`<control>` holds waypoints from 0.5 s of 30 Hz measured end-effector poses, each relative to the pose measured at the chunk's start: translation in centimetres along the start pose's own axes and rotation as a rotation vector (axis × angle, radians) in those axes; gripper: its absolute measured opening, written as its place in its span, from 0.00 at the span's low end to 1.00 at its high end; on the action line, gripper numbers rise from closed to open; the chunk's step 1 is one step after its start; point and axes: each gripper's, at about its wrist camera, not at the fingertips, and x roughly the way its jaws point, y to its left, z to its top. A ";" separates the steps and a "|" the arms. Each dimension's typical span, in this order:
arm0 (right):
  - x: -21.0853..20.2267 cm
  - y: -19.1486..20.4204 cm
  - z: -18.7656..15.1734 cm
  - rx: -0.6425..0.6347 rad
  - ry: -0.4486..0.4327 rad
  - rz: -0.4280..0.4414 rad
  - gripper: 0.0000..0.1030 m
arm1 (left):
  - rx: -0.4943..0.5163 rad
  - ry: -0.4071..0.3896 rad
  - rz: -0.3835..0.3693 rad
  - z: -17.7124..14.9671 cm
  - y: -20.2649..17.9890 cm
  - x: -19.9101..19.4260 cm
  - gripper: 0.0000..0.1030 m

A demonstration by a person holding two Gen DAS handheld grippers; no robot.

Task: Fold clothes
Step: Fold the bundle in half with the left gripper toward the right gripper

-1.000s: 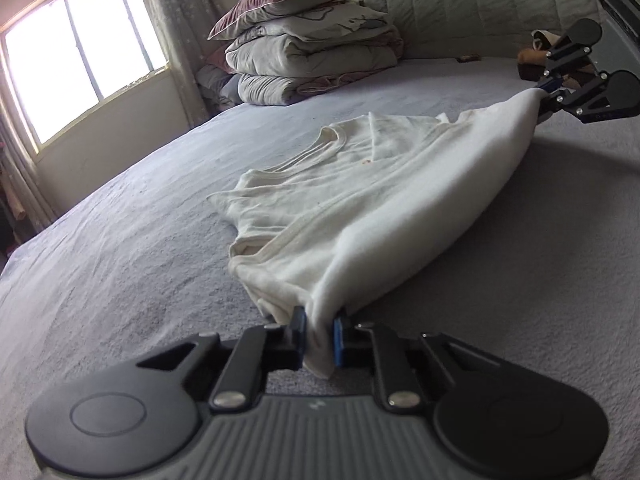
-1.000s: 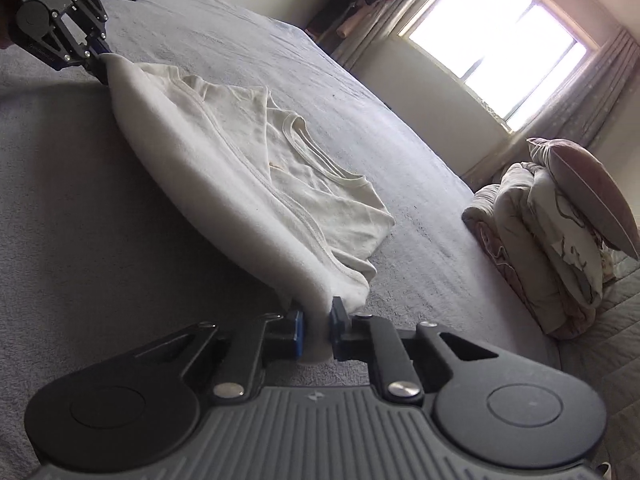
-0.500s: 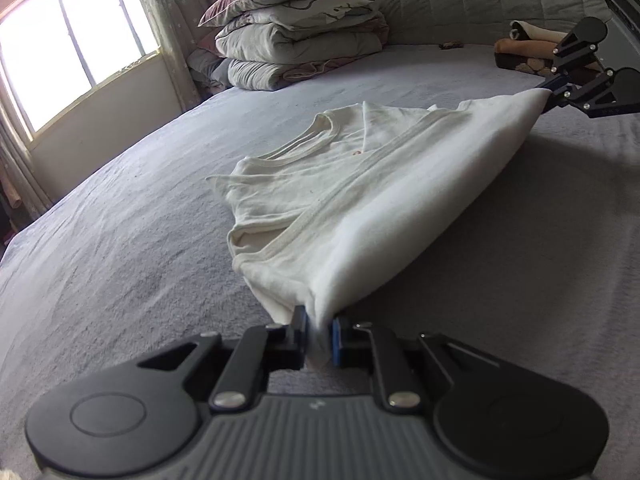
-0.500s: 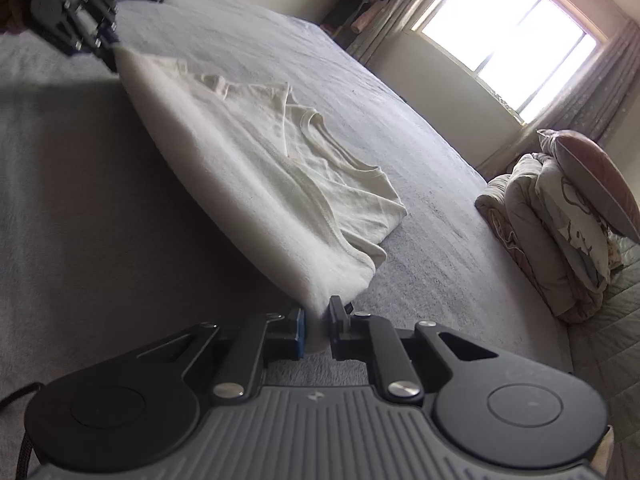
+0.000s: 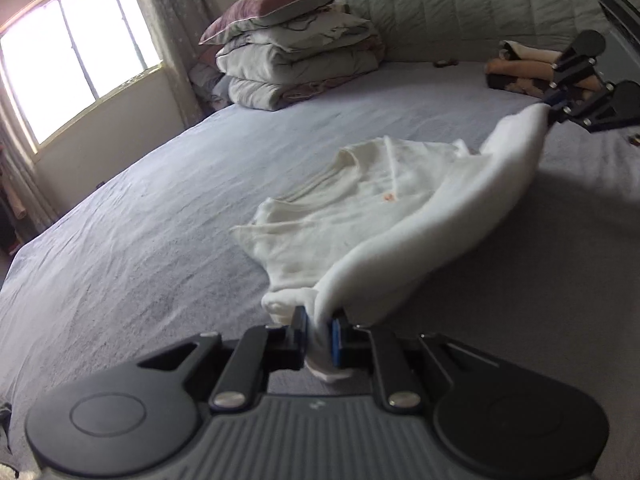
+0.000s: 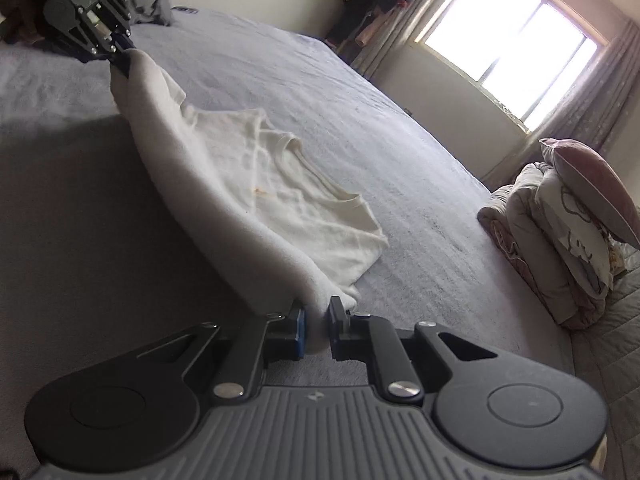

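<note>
While the cream shirt [image 5: 352, 216] lies collar-away on the bed [image 5: 160, 240], its near edge hangs lifted between the two tools. The left tool [image 5: 318, 334] pinches one corner, the right tool [image 6: 316, 326] the other. That held edge runs side to side, so the fold likely carries forward toward the collar.

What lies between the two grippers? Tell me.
Only the white shirt, stretched from left gripper to right gripper, over the grey bed; left wrist view.
</note>
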 end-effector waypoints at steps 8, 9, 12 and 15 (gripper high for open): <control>7.0 -7.2 2.3 0.236 0.018 0.028 0.12 | -0.215 0.054 -0.015 4.8 5.9 7.5 0.12; 8.3 -8.0 2.4 0.267 0.037 0.053 0.12 | -0.234 0.077 -0.030 5.2 6.5 8.8 0.12; 12.0 -11.3 2.3 0.396 0.087 0.140 0.12 | -0.305 0.140 -0.096 6.1 9.1 12.7 0.12; 16.0 -14.2 1.9 0.532 0.141 0.219 0.12 | -0.397 0.208 -0.151 6.8 11.8 17.0 0.13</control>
